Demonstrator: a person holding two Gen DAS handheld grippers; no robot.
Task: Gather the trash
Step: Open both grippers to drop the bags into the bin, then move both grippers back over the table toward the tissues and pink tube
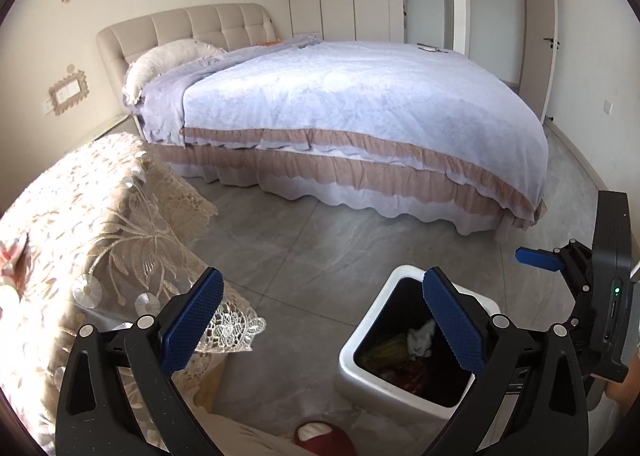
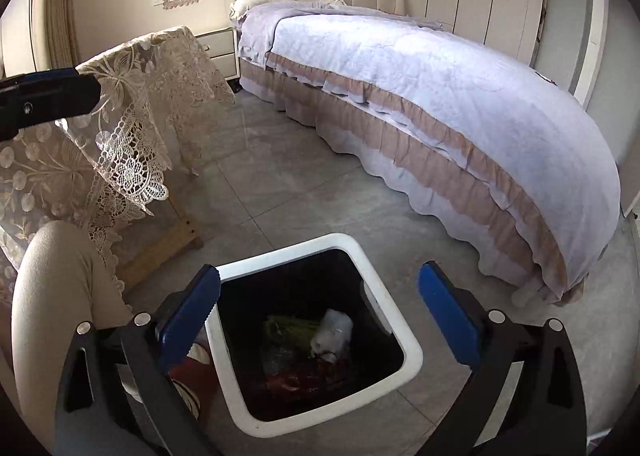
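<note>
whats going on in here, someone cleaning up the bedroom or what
A person is collecting trash with a hand-held gripper in each hand. The right hand-held gripper hangs open and empty over the white bin, where a crumpled white wad lies on green and red scraps. The left hand-held gripper is also open and empty, between the lace-covered table and the bin.

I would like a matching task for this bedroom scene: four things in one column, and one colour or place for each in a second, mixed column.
Things:
1. trash bin
2. crumpled white paper
3. lace cloth
4. right tongs

Descriptions:
A. draped over the furniture on the left
B. open above the bin
C. white rim, dark inside
D. lying inside the bin on other trash

Pairs: 1-C, 2-D, 3-A, 4-B
</note>
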